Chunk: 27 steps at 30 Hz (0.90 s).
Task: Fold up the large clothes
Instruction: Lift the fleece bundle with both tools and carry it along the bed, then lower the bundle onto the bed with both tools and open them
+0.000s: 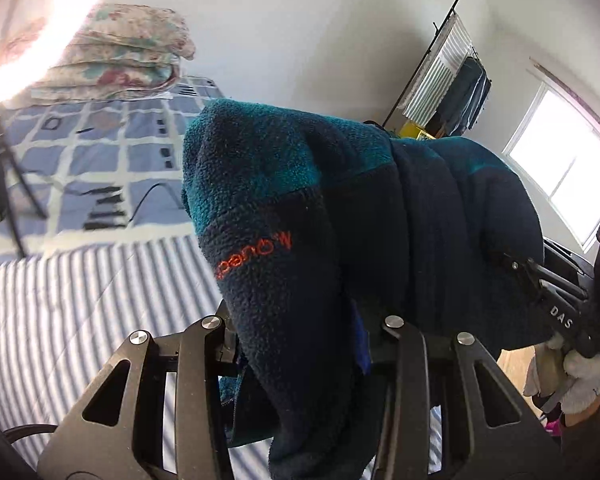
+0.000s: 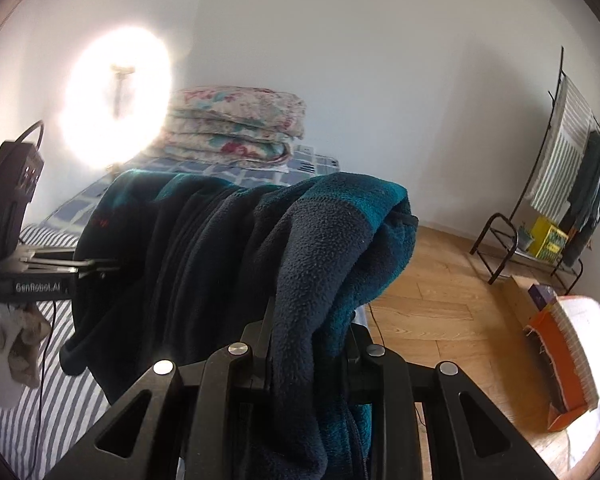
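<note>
Fingers of left gripper and right gripper clamped on fleece jacket, fingertips buried under fabric.

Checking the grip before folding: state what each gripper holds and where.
Both hold the navy-and-teal fleece jacket, lifted over the striped bed. Left gripper and right gripper each pinch bunched fabric at opposite ends; the exact part is hidden.

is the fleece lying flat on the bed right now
No, the fleece jacket hangs bunched in the air between the left gripper and right gripper, above the striped bed.
</note>
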### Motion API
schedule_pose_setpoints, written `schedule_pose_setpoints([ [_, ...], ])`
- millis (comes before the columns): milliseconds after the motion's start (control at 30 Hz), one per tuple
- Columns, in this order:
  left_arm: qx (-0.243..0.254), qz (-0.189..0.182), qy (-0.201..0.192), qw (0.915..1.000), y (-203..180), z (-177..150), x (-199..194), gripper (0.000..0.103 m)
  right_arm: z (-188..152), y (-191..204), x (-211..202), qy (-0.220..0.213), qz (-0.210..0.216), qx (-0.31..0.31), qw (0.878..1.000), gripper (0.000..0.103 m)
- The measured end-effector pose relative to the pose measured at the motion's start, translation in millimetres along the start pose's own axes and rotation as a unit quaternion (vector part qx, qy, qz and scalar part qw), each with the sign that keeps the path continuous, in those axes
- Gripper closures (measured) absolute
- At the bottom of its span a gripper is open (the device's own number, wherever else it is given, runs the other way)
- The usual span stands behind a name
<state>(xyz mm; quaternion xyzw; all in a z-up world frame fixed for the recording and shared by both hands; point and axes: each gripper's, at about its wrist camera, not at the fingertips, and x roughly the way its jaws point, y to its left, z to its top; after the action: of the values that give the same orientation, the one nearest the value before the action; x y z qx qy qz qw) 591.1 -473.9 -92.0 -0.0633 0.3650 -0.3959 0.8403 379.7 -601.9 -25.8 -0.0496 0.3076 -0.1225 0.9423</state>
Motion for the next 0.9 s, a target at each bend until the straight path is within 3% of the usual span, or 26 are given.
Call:
schedule_pose_setpoints([
  [267,-0.014,-0.010,0.022,0.9996,15,11,86,0.064,-6,-49,91,0.031,0.007,0.042,0.999,0.081],
  [700,-0.063,0.000,0.066,0.9958,77,-13,190,0.064,-51,-80,226,0.094,0.036,0.078,0.992,0.080],
  [800,-0.091,-0.008,0.082,0.9924,100,-12,201,0.062,-63,-104,253,0.118,0.023,0.114,0.986,0.071],
  [900,-0.075,-0.005,0.081,0.9939,101,-12,202,0.058,-76,-119,266,0.136,0.023,0.145,0.980,0.064],
])
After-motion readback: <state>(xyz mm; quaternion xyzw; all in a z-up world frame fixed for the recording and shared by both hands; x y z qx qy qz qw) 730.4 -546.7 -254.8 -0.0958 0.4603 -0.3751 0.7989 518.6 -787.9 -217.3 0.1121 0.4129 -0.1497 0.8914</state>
